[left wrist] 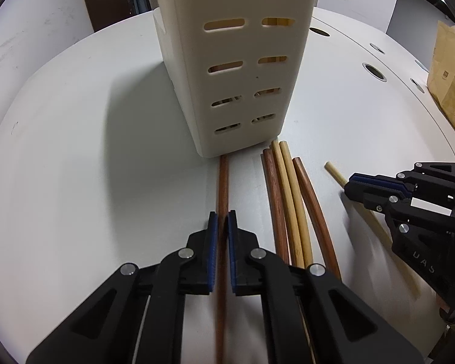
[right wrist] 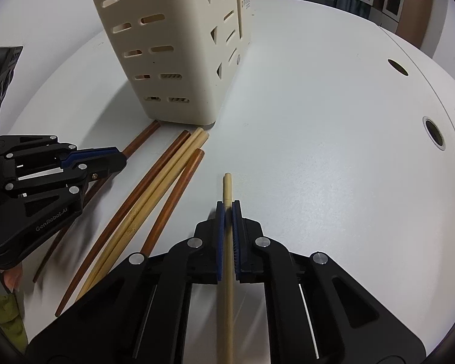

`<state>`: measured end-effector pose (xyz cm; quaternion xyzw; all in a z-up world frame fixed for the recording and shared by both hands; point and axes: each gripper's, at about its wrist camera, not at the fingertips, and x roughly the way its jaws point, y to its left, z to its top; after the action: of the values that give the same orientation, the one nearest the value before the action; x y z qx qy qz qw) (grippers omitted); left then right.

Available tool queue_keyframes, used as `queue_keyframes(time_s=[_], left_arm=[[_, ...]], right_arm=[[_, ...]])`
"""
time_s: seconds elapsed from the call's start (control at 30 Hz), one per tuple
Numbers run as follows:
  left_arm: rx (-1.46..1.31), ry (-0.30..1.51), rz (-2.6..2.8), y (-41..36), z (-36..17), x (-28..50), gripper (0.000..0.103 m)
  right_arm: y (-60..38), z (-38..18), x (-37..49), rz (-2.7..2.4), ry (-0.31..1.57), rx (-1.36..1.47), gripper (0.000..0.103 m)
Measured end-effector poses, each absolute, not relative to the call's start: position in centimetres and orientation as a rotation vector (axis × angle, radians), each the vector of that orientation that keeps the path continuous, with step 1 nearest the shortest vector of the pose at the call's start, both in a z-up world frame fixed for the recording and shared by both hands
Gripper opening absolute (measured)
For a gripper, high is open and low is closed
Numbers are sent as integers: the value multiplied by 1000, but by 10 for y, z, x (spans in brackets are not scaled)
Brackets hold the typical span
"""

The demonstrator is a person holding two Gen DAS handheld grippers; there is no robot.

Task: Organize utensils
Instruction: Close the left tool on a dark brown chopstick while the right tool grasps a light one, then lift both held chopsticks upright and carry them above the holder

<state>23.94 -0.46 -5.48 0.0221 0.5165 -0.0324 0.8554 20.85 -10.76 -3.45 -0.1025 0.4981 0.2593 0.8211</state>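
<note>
1. The left gripper (left wrist: pixel 223 215) sits low at the near edge of its own view, its blue-padded fingers (left wrist: pixel 213 236) closed in on a dark brown chopstick (left wrist: pixel 223 188), one pad on each side of the stick.
2. That dark brown chopstick lies flat on the white table (left wrist: pixel 91 182) and runs straight away from the camera; its far tip reaches the foot of the holder.
3. The right gripper (right wrist: pixel 228 206) is clamped on a pale chopstick (right wrist: pixel 227 188), which passes between the blue pads and pokes out a short way past the fingertips.
4. From the left wrist view the right gripper (left wrist: pixel 353 183) comes in from the right edge, with the pale chopstick (left wrist: pixel 333 171) slanting out of it toward the holder.
5. Between the two grippers lies a loose bundle of four chopsticks (left wrist: pixel 288 206): two brown on the left, two pale in the middle, and one more brown on the right, all side by side on the table and fanning slightly.
6. Their far ends lie just beside the base of the holder.
7. The cream utensil holder (left wrist: pixel 242 75) stands upright on the table beyond the sticks, its wall pierced with rows of slots.
8. In the right wrist view the utensil holder (right wrist: pixel 166 60) shows further compartments behind the front one.
9. A brown paper bag (left wrist: pixel 449 82) stands well off at the far right edge of the table.
</note>
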Motion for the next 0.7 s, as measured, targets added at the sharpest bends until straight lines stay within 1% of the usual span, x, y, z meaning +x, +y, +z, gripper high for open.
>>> queue_keyframes(time_s=[0.27, 0.7], left_arm=[[1, 1009, -57, 3, -33, 225, 6], [-29, 822, -51, 7, 16, 190, 6]], right_arm=[[-113, -19, 203, 570, 996, -173, 4], [-124, 33, 191, 614, 842, -101, 4]])
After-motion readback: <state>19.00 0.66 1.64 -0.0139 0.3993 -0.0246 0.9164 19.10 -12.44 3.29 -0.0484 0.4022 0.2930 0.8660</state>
